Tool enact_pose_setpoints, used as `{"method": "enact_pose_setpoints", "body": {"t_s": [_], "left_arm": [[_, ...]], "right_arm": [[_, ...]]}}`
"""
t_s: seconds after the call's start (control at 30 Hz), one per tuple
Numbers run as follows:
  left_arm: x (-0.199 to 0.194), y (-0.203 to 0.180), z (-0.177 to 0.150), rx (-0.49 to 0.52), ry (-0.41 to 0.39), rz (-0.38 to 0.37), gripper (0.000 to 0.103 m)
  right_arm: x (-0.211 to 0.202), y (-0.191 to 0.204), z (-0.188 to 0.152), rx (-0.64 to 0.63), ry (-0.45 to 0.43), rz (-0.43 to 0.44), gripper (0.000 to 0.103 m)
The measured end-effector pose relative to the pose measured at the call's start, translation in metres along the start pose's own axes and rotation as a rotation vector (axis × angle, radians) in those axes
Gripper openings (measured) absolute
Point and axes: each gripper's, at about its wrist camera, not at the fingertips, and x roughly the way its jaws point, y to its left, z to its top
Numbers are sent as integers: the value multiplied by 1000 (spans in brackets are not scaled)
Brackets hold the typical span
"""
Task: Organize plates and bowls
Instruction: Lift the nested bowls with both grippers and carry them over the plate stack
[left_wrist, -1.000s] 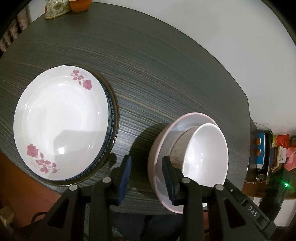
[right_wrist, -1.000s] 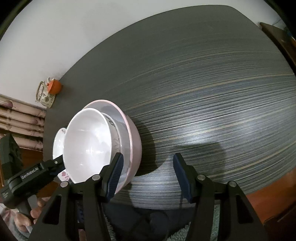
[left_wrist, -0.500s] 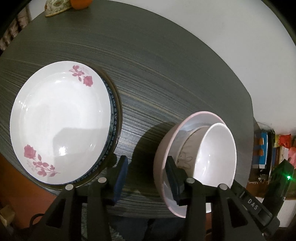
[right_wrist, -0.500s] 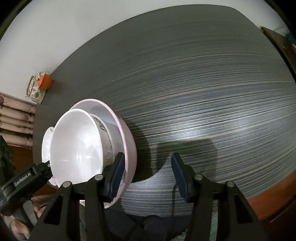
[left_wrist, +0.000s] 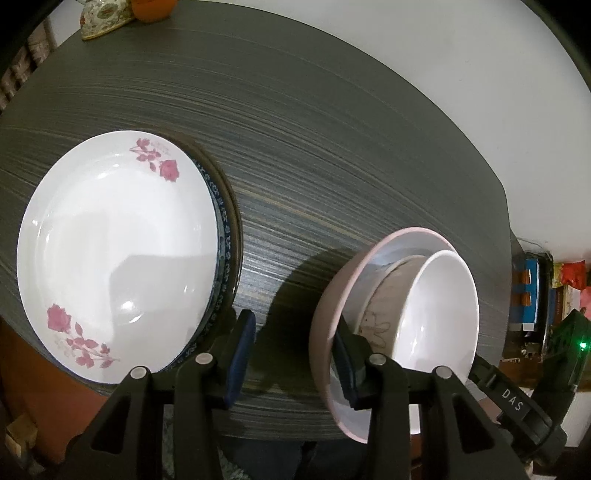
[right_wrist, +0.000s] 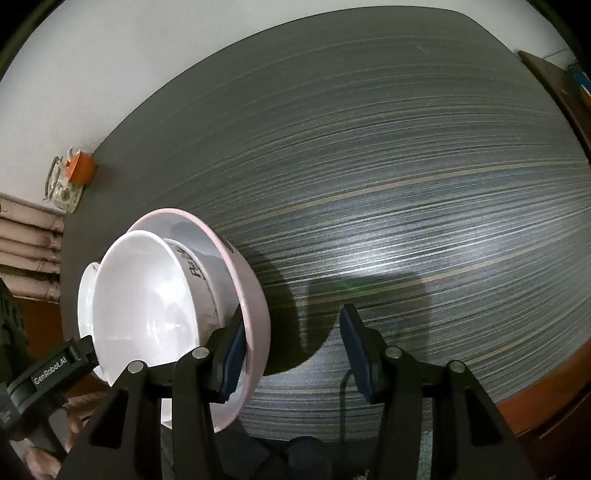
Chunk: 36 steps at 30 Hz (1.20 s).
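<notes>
We see the nested bowls low in both views: a white bowl (left_wrist: 439, 314) inside a drawn-on bowl (left_wrist: 388, 295) inside a pink bowl (left_wrist: 325, 332), at the near edge of the dark table (left_wrist: 332, 147). The left gripper (left_wrist: 291, 332) straddles the pink rim, jaws apart, its outer pad clear of the wall. The right gripper (right_wrist: 291, 325) straddles the opposite rim, its jaws closing but not clamped. At frame left, a rose plate (left_wrist: 110, 251) lies on a blue-rimmed plate (left_wrist: 225, 236).
</notes>
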Motion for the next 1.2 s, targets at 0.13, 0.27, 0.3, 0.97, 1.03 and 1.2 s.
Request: {"method": "enact_pose_setpoints", "body": {"t_s": [0.13, 0.27, 0.3, 0.97, 1.03, 1.2], "left_arm": [[1, 0, 1, 3, -2, -12, 37], [0, -6, 1, 25, -6, -28, 22], [0, -7, 1, 27, -7, -29, 21], [-6, -22, 0, 72, -40, -10, 7], [-7, -23, 1, 75, -46, -10, 7], [-8, -24, 1, 81, -51, -12, 7]], "right_arm": [[1, 2, 0, -7, 3, 23, 36], [2, 7, -1, -10, 1, 65, 24], [1, 7, -1, -8, 0, 71, 22], [3, 6, -2, 10, -3, 125, 13], [4, 6, -3, -1, -5, 120, 13], [2, 7, -5, -6, -8, 113, 13]]}}
